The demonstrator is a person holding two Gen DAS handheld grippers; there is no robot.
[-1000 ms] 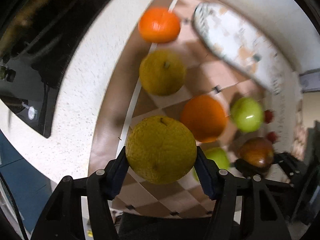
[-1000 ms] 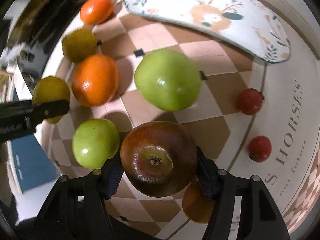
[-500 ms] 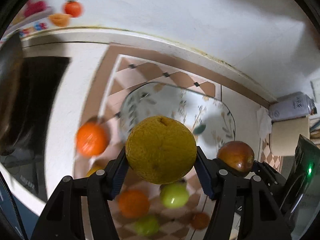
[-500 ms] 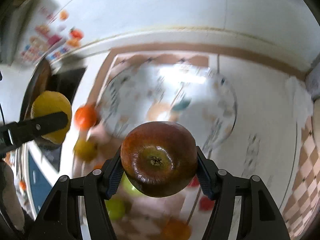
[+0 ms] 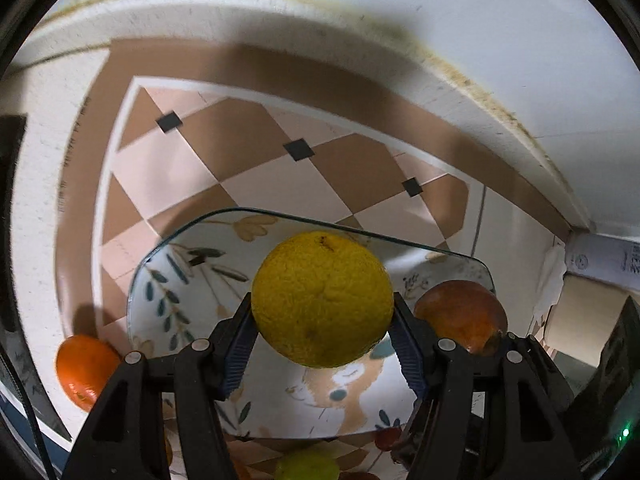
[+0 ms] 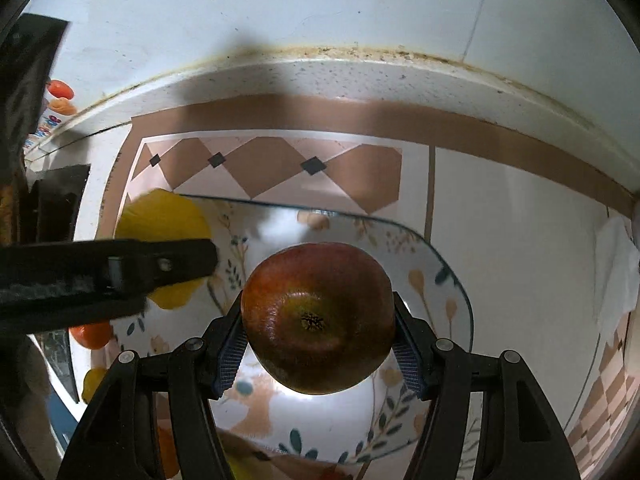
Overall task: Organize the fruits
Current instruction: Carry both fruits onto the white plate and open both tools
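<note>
Carrying two fruits above the floral-patterned, rounded-rectangle ceramic plate (image 5: pixel 176 280) near the tabletop's back edge: the left gripper (image 5: pixel 322 334) clamps a rough-skinned yellow citrus (image 5: pixel 322 298), the right gripper (image 6: pixel 318 334) a glossy dark-red apple (image 6: pixel 318 318). To place well, lower each until it rests on bare plate, keep the fruits apart, release gently, and mind rolling toward the rim. A round orange tangerine (image 5: pixel 82 372) sits beside the plate's left edge.

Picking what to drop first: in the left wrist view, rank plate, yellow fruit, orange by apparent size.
1. Plate, widest, partly hidden.
2. Yellow fruit, held in the left gripper, enlarged by nearness.
3. Orange, smallest, partly cut off.
</note>
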